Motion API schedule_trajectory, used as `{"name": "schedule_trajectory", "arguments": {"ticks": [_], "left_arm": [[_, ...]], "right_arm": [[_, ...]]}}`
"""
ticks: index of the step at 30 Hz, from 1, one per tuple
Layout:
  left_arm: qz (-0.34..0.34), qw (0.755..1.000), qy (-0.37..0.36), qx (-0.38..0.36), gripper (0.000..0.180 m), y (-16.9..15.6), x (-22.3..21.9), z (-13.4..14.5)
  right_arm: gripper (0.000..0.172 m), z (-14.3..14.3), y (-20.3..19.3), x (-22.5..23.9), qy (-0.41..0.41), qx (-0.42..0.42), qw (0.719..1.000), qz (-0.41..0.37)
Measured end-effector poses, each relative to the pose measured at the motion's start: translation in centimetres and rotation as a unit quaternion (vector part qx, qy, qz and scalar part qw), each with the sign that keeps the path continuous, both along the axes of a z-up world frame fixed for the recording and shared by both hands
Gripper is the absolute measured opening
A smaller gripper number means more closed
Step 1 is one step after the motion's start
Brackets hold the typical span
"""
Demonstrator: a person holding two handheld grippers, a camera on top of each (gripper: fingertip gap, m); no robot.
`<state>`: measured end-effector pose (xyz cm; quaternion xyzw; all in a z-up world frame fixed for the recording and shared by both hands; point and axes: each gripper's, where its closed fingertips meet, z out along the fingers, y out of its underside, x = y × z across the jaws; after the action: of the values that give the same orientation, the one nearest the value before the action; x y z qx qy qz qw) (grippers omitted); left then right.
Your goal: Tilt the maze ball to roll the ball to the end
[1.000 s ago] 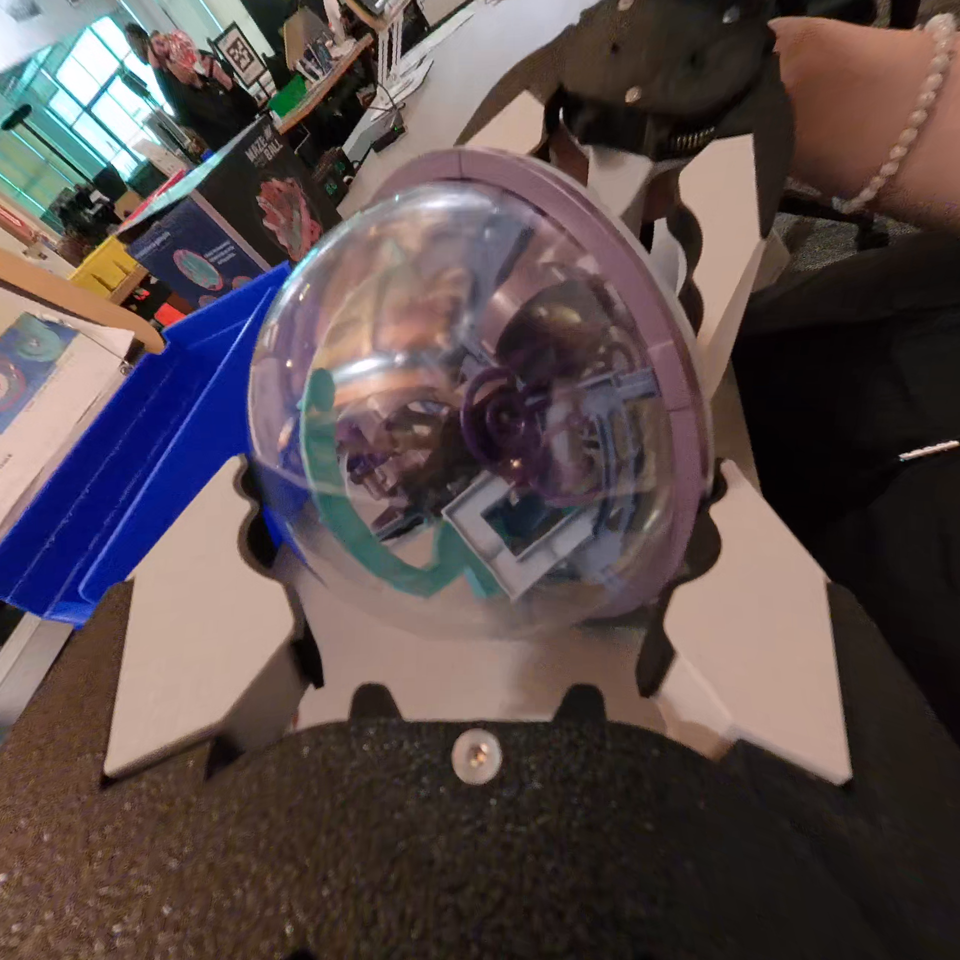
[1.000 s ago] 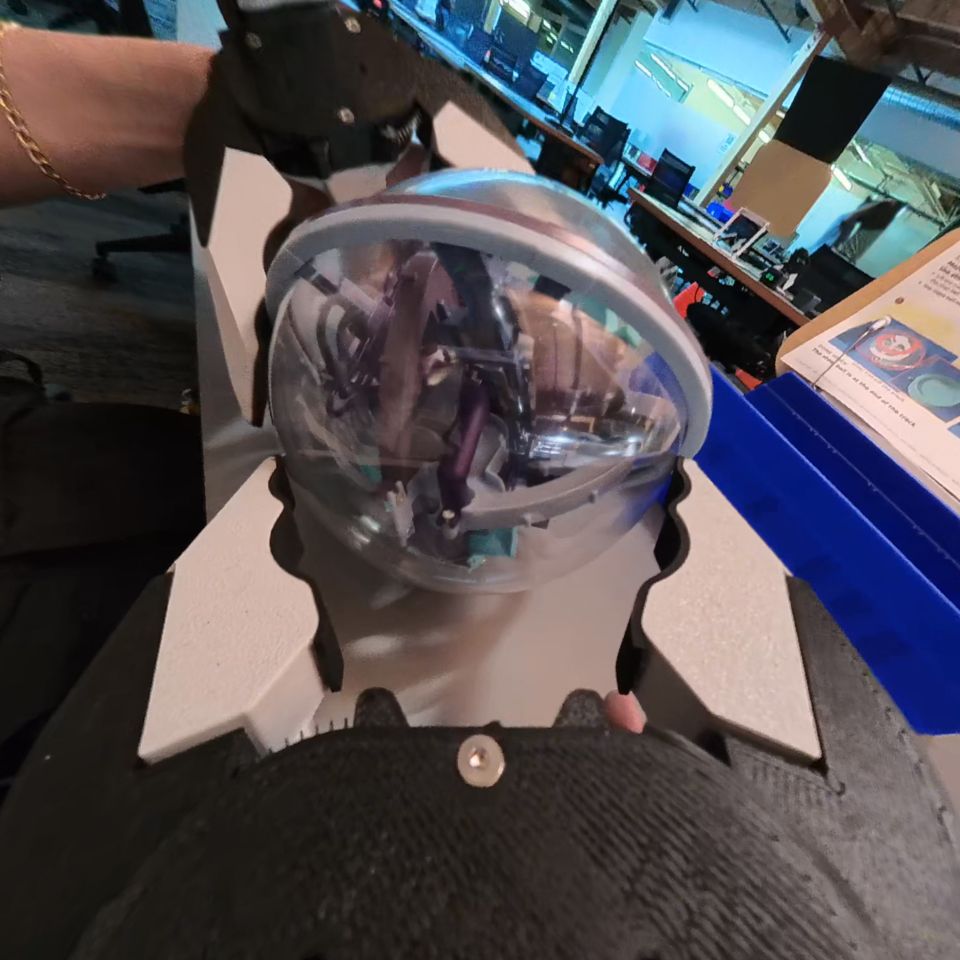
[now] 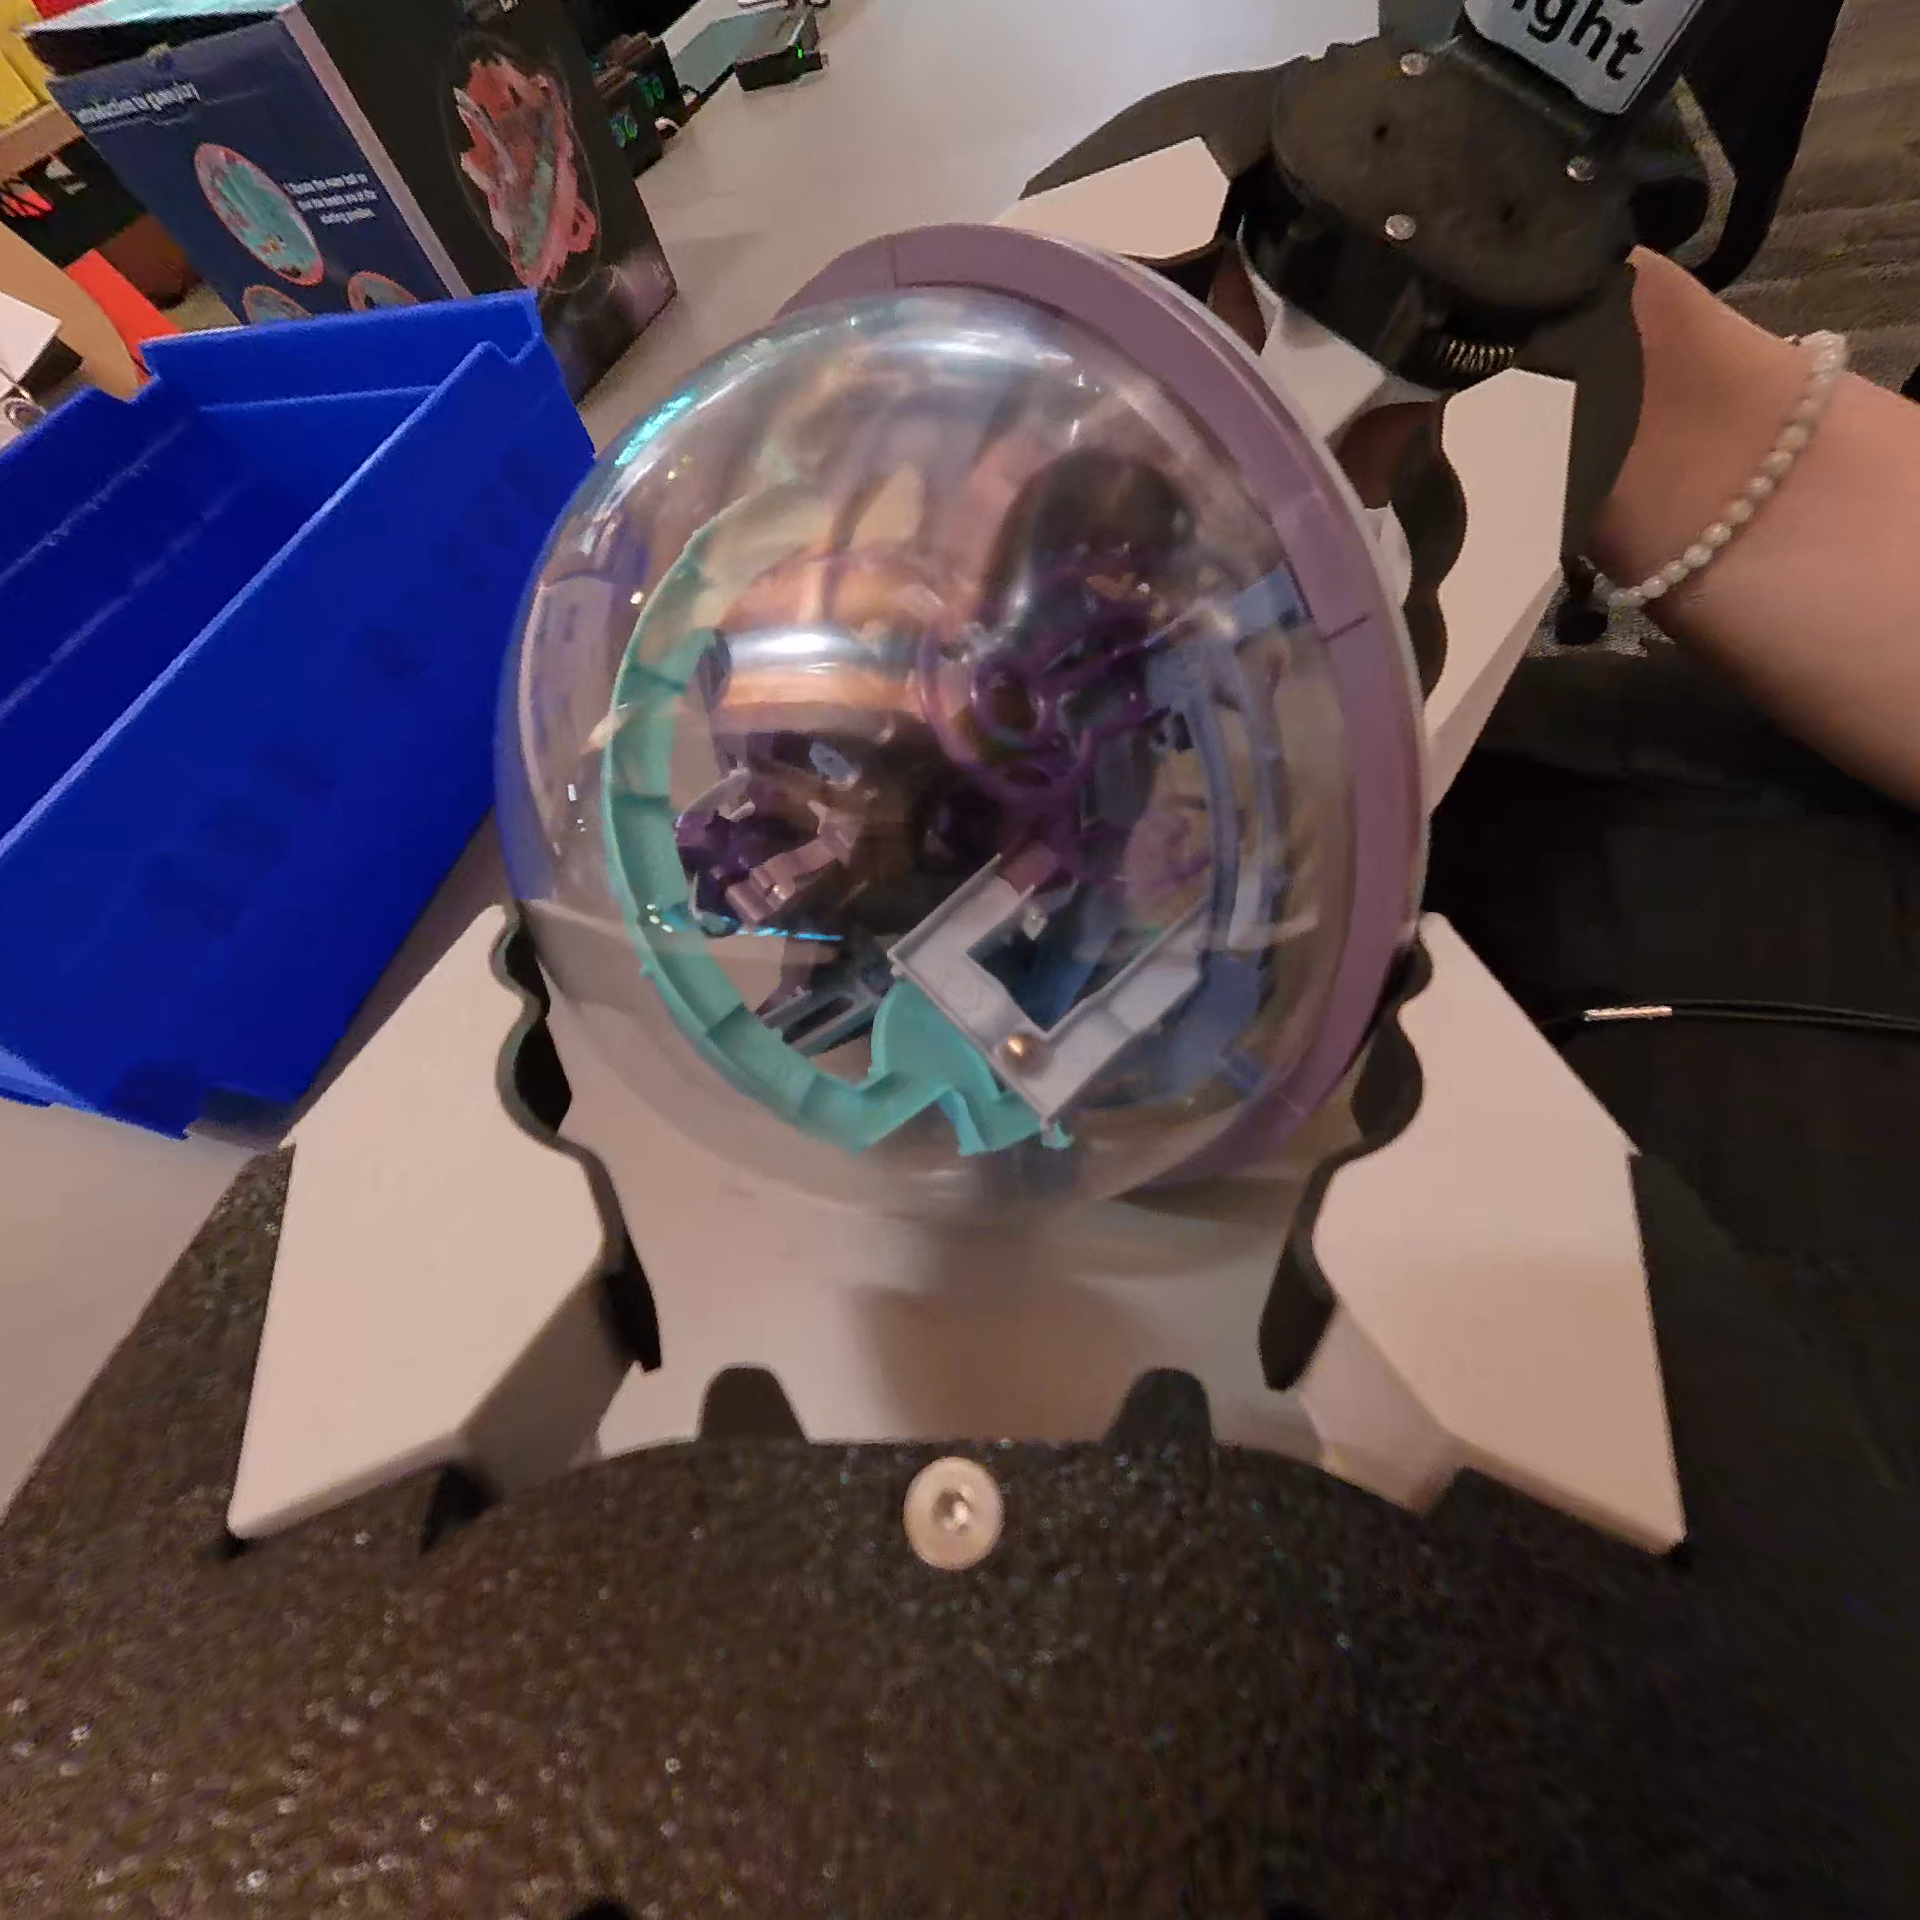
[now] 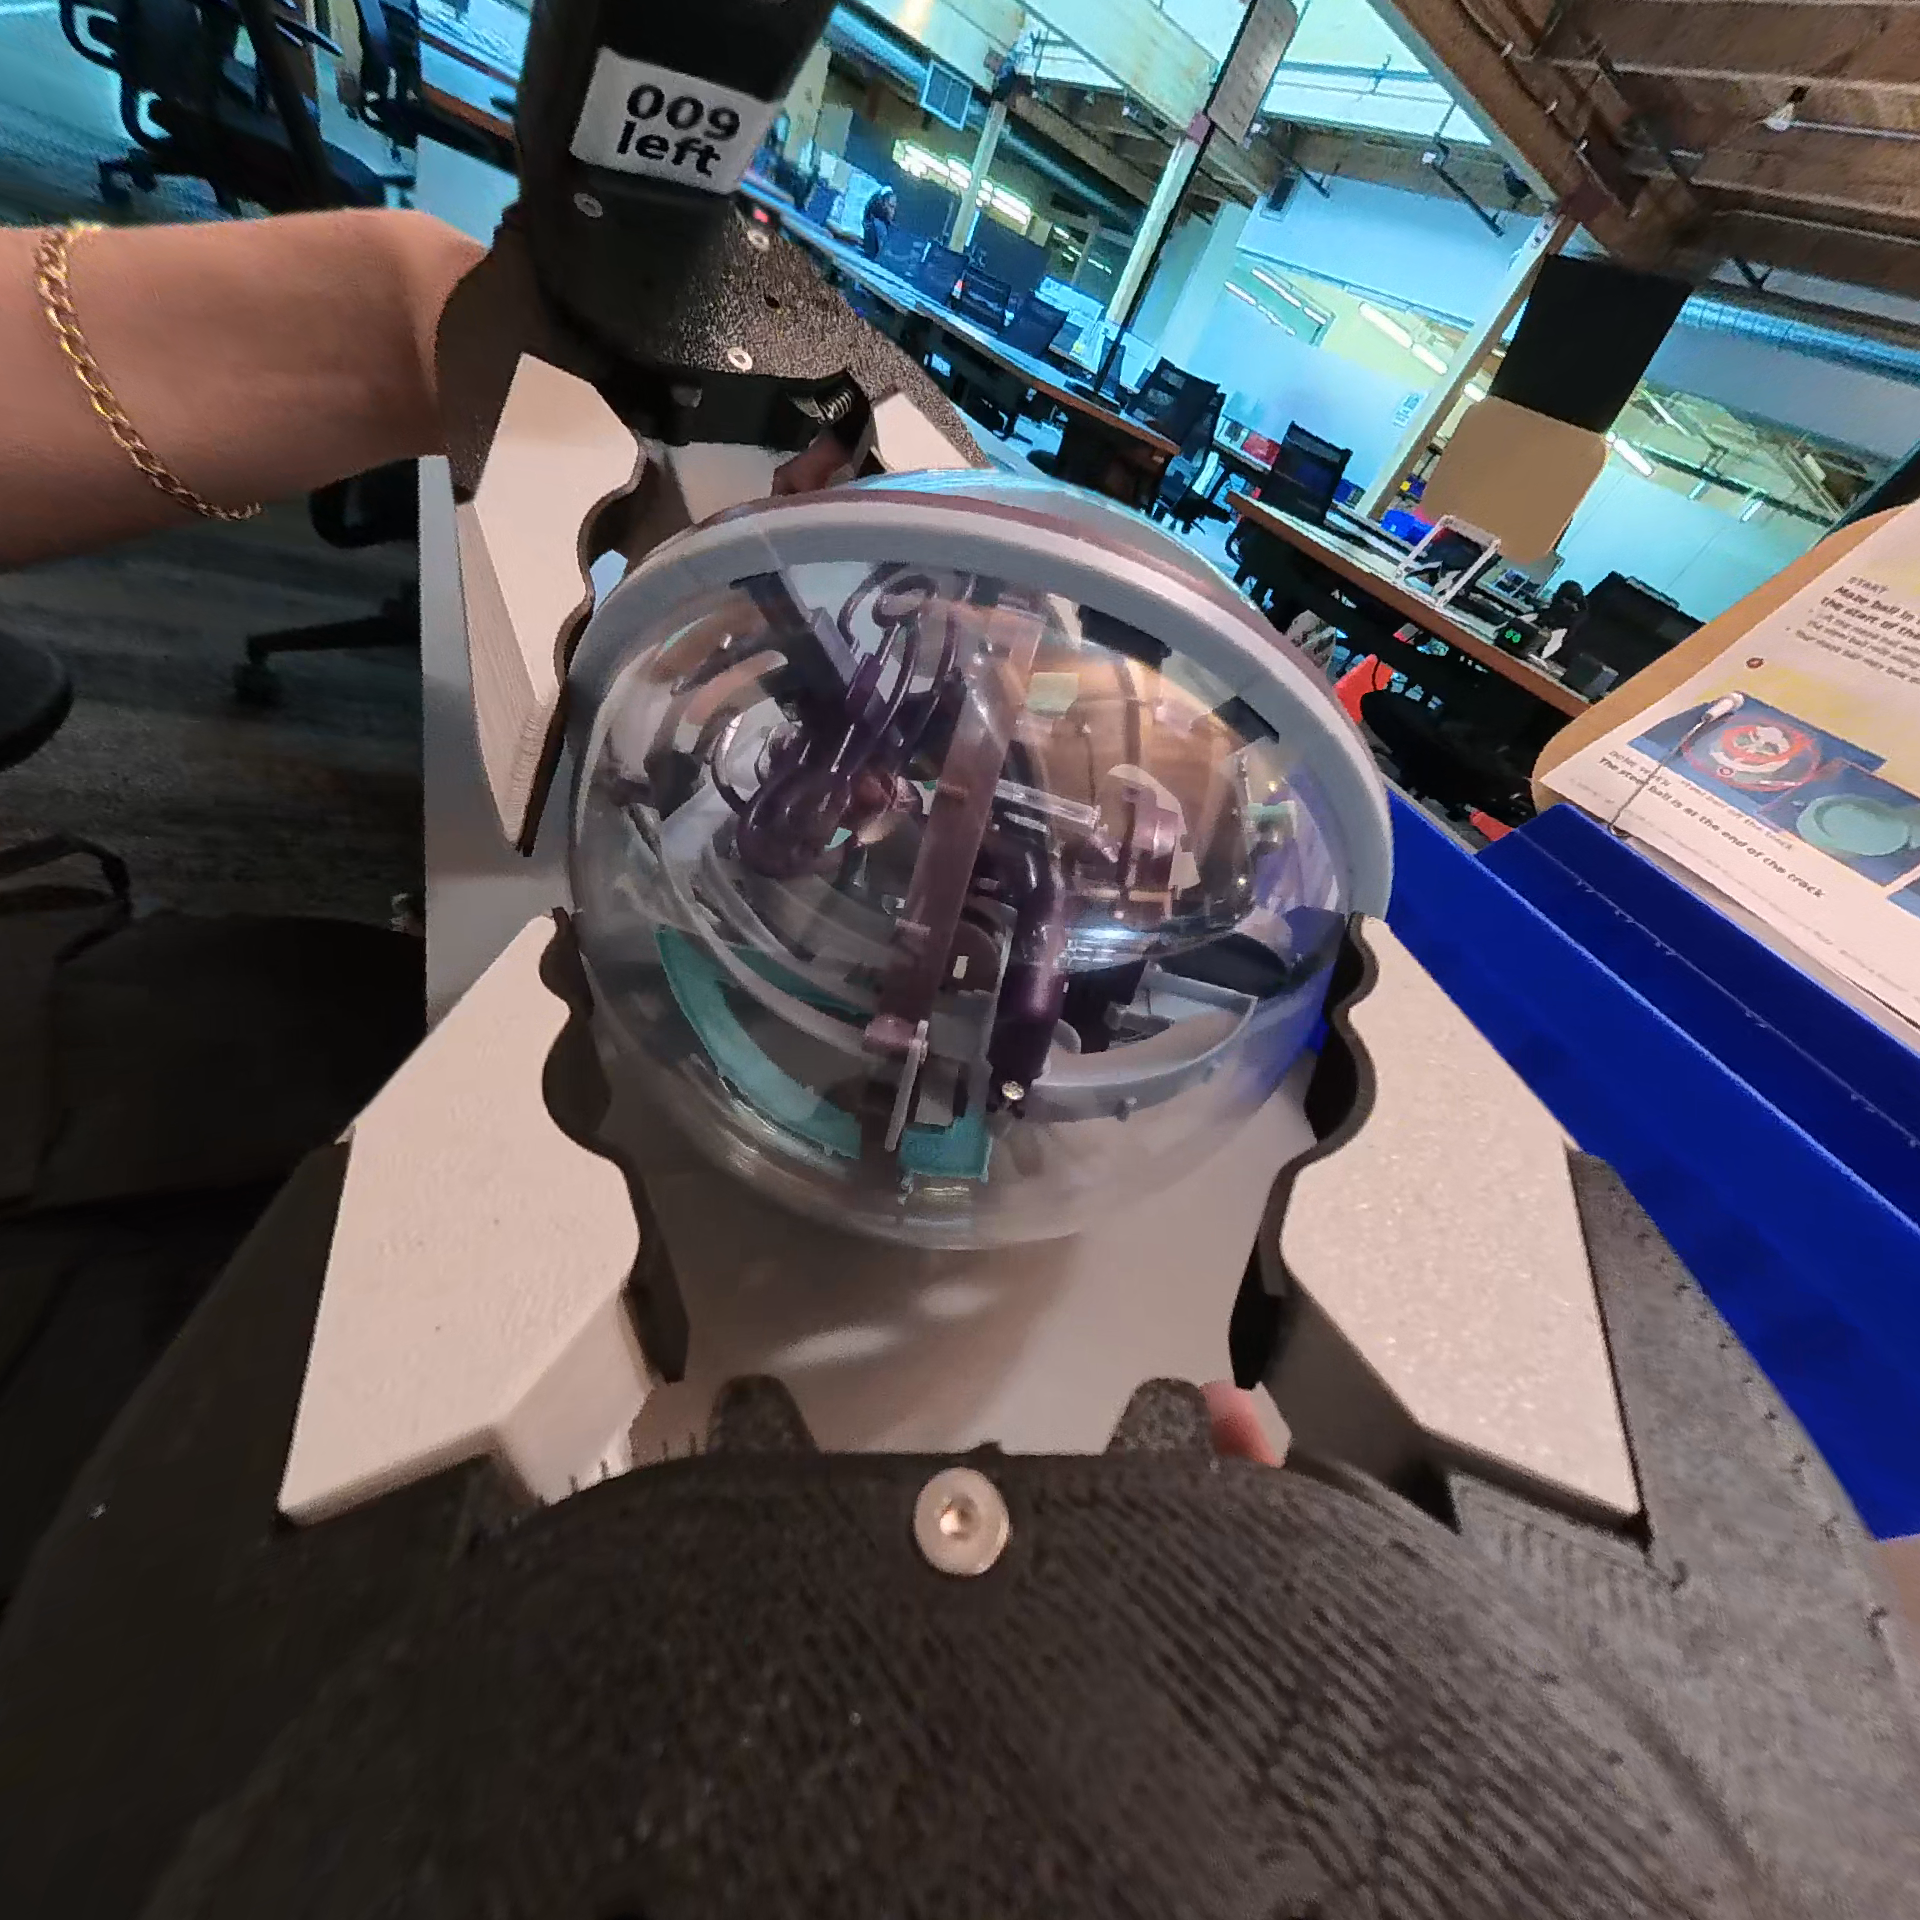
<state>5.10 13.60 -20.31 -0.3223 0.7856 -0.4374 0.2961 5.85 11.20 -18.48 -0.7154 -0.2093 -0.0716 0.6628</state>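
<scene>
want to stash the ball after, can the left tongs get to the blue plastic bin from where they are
Probably not yet: the left tongs are clamped on the clear plastic maze ball, shared with the right tongs. The blue plastic bin sits close beside them, nothing between.

Open office: desk rows [image 4: 1091,353] with black chairs [image 4: 1309,468] under timber ceiling beams [image 4: 1662,114]; grey carpet [image 4: 187,727] below, bright windows behind desks.

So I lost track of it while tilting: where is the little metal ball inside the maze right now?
In the left wrist view, the metal ball sits low and right of centre in the maze ball, on the grey square track beside the teal ring track.
</scene>
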Motion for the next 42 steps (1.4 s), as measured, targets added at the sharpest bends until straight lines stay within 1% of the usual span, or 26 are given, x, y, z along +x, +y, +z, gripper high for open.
{"name": "schedule_trajectory", "arguments": {"ticks": [5,13,18,22,27,32,42], "left_arm": [[0.003,1.0,-0.008,0.026,0.15,0.6,0.0,-0.3],[0.004,0.999,-0.01,0.045,0.15,1.3,-0.2,-0.5],[0.006,0.999,-0.009,0.038,0.15,1.2,0.0,-0.3],[0.013,1.0,-0.015,0.022,0.15,1.0,0.1,0.5],[0.015,1.0,-0.008,0.024,0.15,1.3,-0.1,0.3],[0.019,1.0,0.002,-0.005,0.148,1.6,0.0,0.4],[0.018,1.0,0.013,-0.021,0.148,1.9,-0.1,0.3]], "right_arm": [[0.137,-0.1,0.5,-0.1,-0.024,-0.002,1.0,-0.009],[0.137,-0.2,1.0,-0.2,-0.042,-0.003,0.999,-0.016],[0.137,-0.3,1.0,0.0,-0.024,-0.003,1.0,-0.015],[0.137,-0.7,1.1,0.3,0.025,-0.011,1.0,-0.015],[0.137,-0.6,1.4,0.1,0.023,-0.006,1.0,-0.012],[0.137,-0.5,1.6,0.2,0.047,-0.002,0.999,-0.014],[0.137,-0.3,1.8,0.1,0.058,-0.004,0.998,-0.015]]}}
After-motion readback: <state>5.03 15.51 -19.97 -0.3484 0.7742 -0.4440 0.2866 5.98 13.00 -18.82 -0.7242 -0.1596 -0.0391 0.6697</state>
